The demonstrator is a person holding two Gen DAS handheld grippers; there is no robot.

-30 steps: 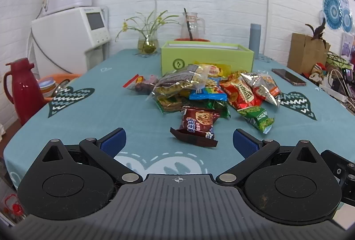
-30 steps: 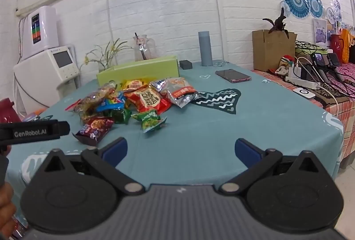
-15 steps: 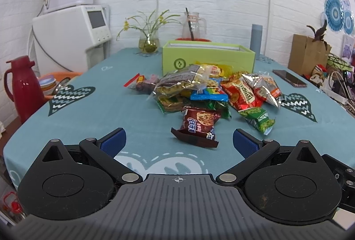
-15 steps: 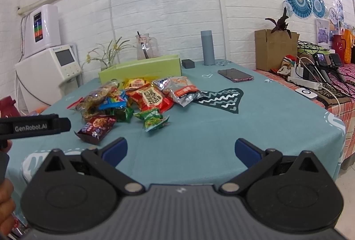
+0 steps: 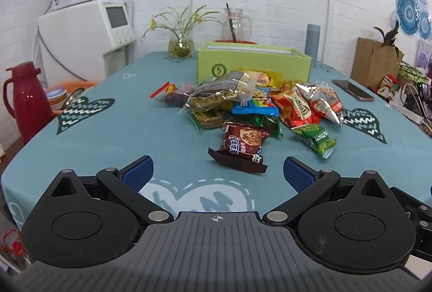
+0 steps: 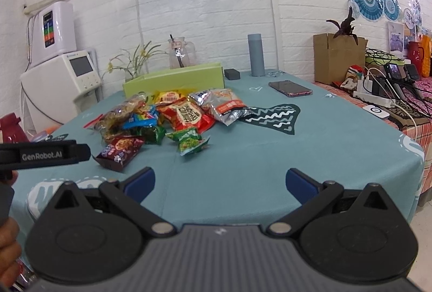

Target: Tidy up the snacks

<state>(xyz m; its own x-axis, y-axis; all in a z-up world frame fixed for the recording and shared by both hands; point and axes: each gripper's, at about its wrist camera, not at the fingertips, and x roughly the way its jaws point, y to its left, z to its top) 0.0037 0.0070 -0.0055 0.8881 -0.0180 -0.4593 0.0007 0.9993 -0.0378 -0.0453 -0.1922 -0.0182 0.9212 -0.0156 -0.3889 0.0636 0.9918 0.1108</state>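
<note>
A pile of snack packets [image 5: 251, 105] lies in the middle of the teal table [image 5: 129, 130], in front of an open green box [image 5: 253, 62]. A brown cookie packet [image 5: 241, 147] lies nearest, just ahead of my left gripper [image 5: 218, 174], which is open and empty. A small green packet [image 5: 317, 139] lies at the pile's right. In the right wrist view the pile [image 6: 172, 116], the green box [image 6: 175, 80] and the green packet [image 6: 190, 142] lie ahead and left of my right gripper [image 6: 220, 181], which is open and empty.
A red thermos [image 5: 23, 100] stands at the table's left. A flower vase [image 5: 181, 45], a glass jug [image 5: 236, 26] and a grey bottle [image 6: 256, 54] stand at the back. A phone [image 6: 290, 88] lies at the right. A cluttered side table [image 6: 378, 92] is further right.
Both views have shifted slightly; the snack pile sits a little closer in the right wrist view. Both grippers stay open and empty.
</note>
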